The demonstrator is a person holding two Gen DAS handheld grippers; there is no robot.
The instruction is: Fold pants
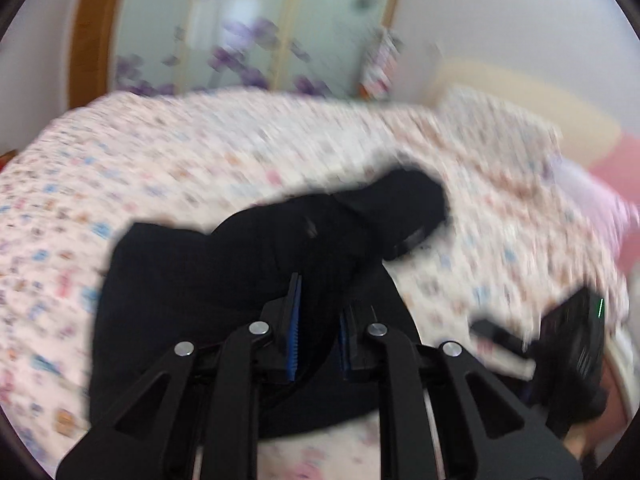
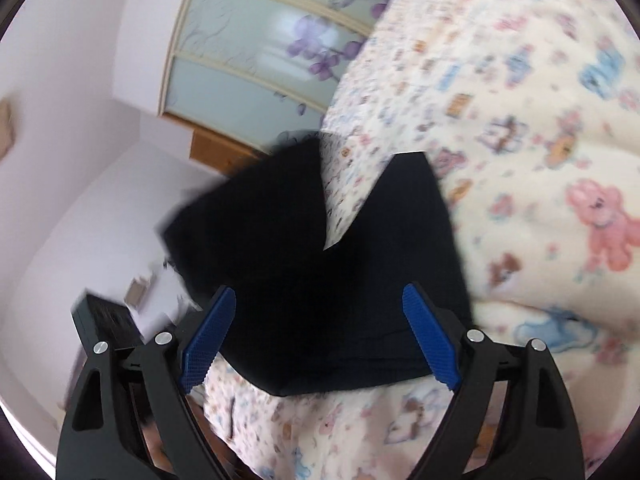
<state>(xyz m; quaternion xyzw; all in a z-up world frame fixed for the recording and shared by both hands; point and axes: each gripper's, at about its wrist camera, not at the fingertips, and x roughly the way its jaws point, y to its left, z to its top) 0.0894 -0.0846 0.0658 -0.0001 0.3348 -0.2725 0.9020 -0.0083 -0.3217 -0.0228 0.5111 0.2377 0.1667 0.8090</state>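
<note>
The black pants (image 1: 224, 280) lie bunched on the bed's patterned quilt (image 1: 200, 152). My left gripper (image 1: 318, 320) is shut on a fold of the black fabric, which bulges up between its blue pads (image 1: 294, 320). In the right wrist view the pants (image 2: 320, 280) spread out with two legs pointing away, forming a V. My right gripper (image 2: 320, 304) is open over the pants' near edge, its blue pads (image 2: 208, 336) wide apart and holding nothing. The right gripper also shows at the right edge of the left wrist view (image 1: 576, 344).
The quilt (image 2: 520, 160) with cartoon animals covers the whole bed. A pink pillow (image 1: 616, 184) lies at the far right. A glass sliding wardrobe door with purple flowers (image 1: 256, 40) and a wooden door frame (image 1: 92, 36) stand behind the bed.
</note>
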